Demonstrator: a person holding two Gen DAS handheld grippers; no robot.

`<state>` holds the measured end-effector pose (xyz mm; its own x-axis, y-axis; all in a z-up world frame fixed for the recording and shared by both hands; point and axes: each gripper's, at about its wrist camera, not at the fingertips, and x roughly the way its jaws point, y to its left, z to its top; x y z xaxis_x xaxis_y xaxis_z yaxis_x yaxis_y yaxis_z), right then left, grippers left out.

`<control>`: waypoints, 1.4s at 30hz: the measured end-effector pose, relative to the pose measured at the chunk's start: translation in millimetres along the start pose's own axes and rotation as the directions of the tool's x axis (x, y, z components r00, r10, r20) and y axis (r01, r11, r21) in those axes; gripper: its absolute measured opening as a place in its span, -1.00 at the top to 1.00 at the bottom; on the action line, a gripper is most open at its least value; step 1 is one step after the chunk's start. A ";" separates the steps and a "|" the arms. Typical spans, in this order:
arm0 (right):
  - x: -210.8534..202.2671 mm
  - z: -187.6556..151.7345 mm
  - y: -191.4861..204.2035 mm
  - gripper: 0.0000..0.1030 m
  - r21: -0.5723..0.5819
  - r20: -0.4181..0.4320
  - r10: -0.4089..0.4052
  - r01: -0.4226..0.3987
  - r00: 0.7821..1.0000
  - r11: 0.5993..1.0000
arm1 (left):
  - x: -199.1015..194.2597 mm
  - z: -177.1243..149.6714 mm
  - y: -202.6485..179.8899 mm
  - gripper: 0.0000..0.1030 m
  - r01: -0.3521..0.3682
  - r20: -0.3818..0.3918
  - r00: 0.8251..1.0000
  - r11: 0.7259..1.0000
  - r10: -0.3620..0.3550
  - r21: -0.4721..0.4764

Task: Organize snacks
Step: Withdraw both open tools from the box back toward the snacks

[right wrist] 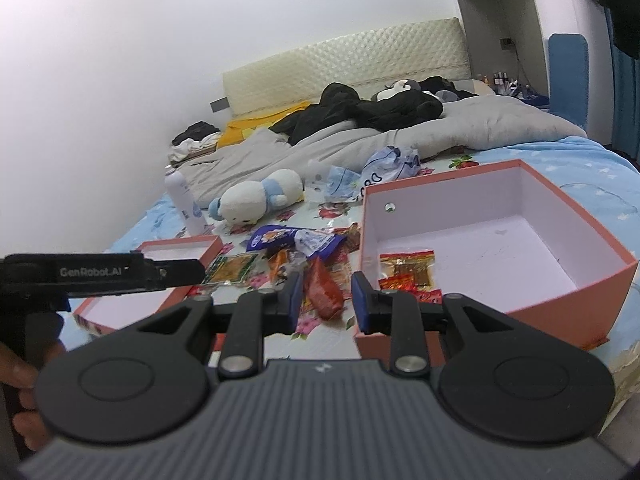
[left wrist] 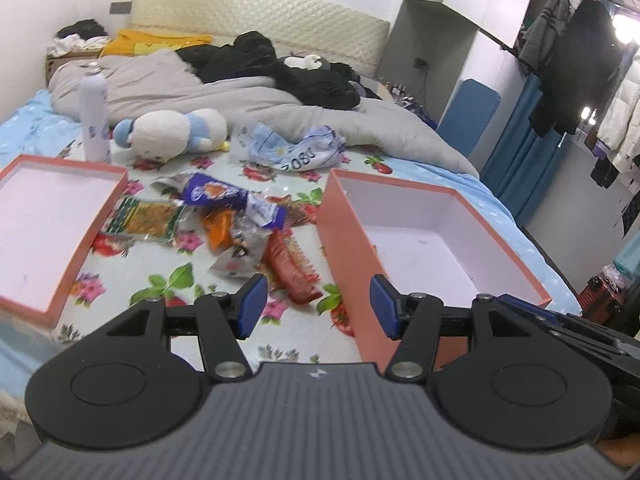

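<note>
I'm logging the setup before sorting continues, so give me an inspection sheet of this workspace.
Surface: floral bedsheet, rumpled.
Job's things: snack packets heaped between shallow tray and pink box; two packets lie in the box.
Clutter: plush toy, spray can, crumpled bags, grey duvet, black clothes.
Grippers: left gripper open, empty; right gripper narrowly apart, empty.
Cables: nothing seen.
Surroundings: headboard, hanging clothes.

My left gripper [left wrist: 318,306] and right gripper [right wrist: 326,300] look alike: blue pads on black linkage arms with silver pivot screws, round black discs either side, and a ribbed grey body bearing a small pale emblem. The left one's black side reads "GenRobot.AI". The hand [right wrist: 24,400] around its handle is blurred at the frame edge, seemingly bare.
</note>
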<state>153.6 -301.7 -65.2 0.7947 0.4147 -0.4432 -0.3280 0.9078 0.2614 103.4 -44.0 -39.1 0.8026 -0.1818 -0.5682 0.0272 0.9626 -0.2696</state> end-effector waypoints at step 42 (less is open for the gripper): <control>87.4 -18.7 68.4 0.41 -0.108 -0.113 0.078 -0.091 0.990 0.990 | 58.4 6.7 94.6 -0.21 -0.101 -0.069 0.993 0.990 0.095 -0.098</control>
<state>191.0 -202.2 -102.1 0.7036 0.4889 -0.5156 -0.4520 0.8679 0.2061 156.9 37.8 -92.6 0.7586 -0.1032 -0.6433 -0.1127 0.9517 -0.2855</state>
